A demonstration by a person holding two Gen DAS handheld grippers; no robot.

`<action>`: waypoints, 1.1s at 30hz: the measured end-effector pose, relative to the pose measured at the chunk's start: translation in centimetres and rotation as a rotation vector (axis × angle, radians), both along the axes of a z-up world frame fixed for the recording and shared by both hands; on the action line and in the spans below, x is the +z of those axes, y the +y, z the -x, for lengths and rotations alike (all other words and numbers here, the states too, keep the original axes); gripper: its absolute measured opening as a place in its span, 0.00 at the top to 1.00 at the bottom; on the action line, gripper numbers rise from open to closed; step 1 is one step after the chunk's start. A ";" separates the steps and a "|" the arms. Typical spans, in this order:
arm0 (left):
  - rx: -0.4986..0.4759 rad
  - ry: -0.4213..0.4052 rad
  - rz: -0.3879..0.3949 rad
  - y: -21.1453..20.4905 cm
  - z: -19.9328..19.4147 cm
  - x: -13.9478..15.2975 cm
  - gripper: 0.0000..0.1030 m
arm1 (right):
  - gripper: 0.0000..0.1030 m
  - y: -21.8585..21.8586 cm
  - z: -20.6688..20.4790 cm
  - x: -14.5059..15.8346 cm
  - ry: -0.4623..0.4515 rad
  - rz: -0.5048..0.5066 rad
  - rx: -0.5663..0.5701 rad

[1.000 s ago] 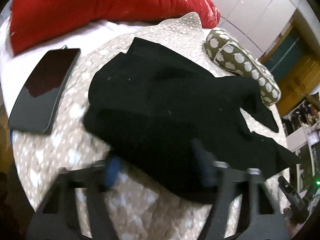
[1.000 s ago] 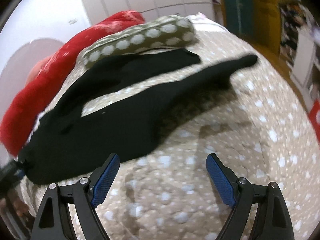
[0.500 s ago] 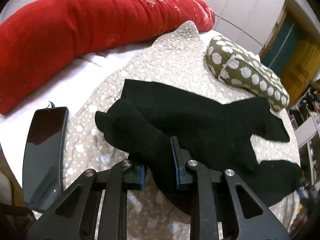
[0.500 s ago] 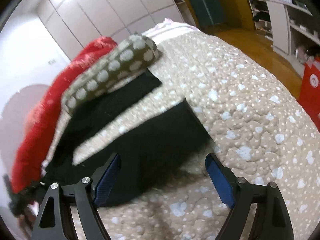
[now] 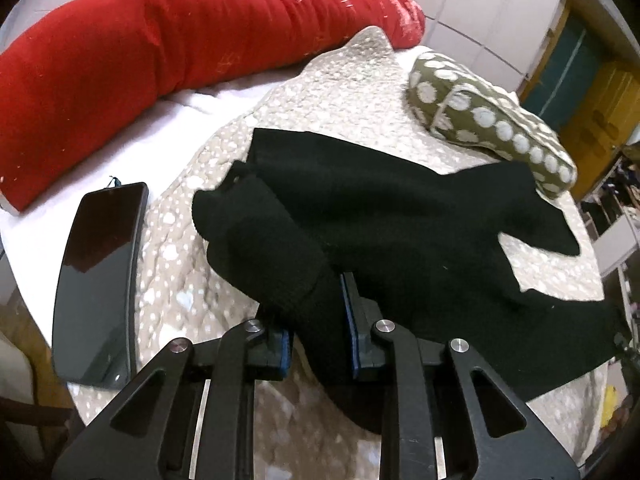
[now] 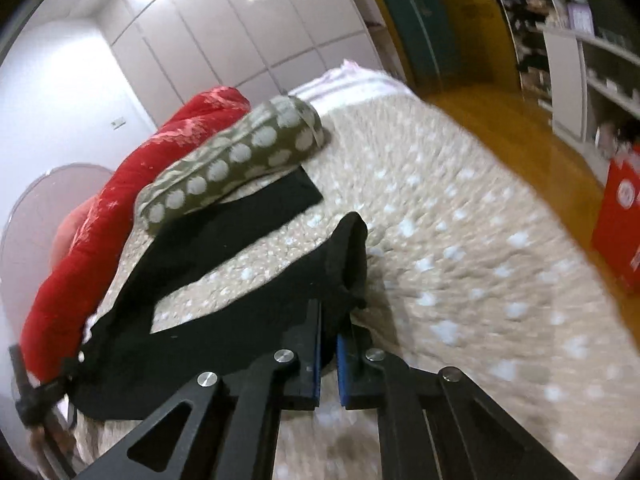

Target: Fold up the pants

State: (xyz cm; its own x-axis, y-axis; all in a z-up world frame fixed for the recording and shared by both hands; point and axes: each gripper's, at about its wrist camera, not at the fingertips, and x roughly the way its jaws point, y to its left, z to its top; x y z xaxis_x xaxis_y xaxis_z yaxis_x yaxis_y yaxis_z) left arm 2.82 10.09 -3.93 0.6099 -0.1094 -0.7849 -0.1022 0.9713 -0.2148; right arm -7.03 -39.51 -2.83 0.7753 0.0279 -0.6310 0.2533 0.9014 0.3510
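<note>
Black pants (image 5: 400,216) lie spread on a beige dotted quilt (image 5: 344,96). My left gripper (image 5: 318,328) is shut on the bunched waist end of the pants and holds it lifted off the quilt. In the right wrist view the pants (image 6: 224,248) stretch away to the left, with the two legs apart. My right gripper (image 6: 329,344) is shut on the cuff end of the near leg, which stands up bunched just past the blue pads.
A long red pillow (image 5: 160,48) lies along the far side, and a green dotted bolster (image 5: 492,120) lies beside the far leg. A black phone (image 5: 96,280) rests at the left edge of the bed. Wooden floor (image 6: 520,128) and shelves are to the right.
Both grippers went from open to shut on the pants. The left closed on the waist and lifted it; the right moved onto the near leg's cuff and closed on it.
</note>
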 end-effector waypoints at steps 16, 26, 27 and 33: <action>0.053 0.057 -0.036 1.6 4.0 1.5 0.70 | 0.72 2.1 2.2 2.5 0.087 0.271 -0.071; 0.103 -0.039 -0.074 2.0 5.0 5.0 0.67 | 0.72 15.7 -6.0 -2.4 0.111 0.188 0.461; 0.102 -0.041 -0.067 2.2 5.1 5.1 0.64 | 0.72 16.4 -6.7 -3.5 0.138 0.174 0.496; 0.064 -0.036 -0.022 1.2 2.5 3.5 0.52 | 0.66 19.7 -9.0 -3.4 0.178 0.247 0.606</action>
